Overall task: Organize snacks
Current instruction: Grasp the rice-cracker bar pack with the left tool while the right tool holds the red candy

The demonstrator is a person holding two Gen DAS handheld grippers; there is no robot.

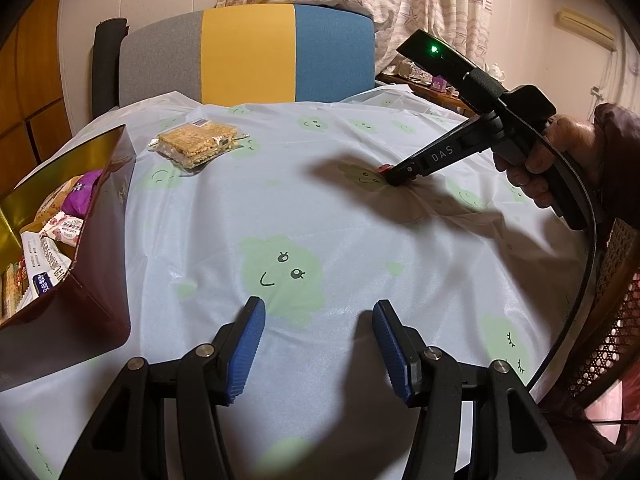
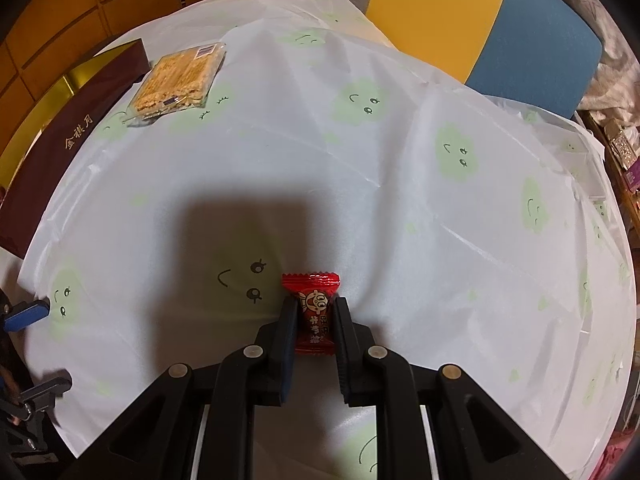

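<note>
Near the middle of the table (image 2: 400,184), on its pale cloth printed with green smiling faces, the right gripper (image 2: 316,312) has its two fingers pressed against the sides of a small red candy (image 2: 311,286), which lies flat on the cloth with its crimped top edge sticking out past the fingertips. From the left wrist view the same right gripper (image 1: 390,172) is tilted down to the cloth, held by a hand (image 1: 548,160) at the right edge of the table. Closer to the near edge, the left gripper (image 1: 319,328) hangs over the cloth with its blue-padded fingers (image 1: 250,344) spread wide and nothing between them. At the left edge a dark brown box (image 1: 92,280) with a gold lining stands open with several wrapped snacks (image 1: 60,224) inside. Just beside its far corner a clear pack of crackers (image 1: 196,142) lies flat on the cloth. Beyond the far edge stands a chair (image 1: 248,54) with grey, yellow and blue panels
</note>
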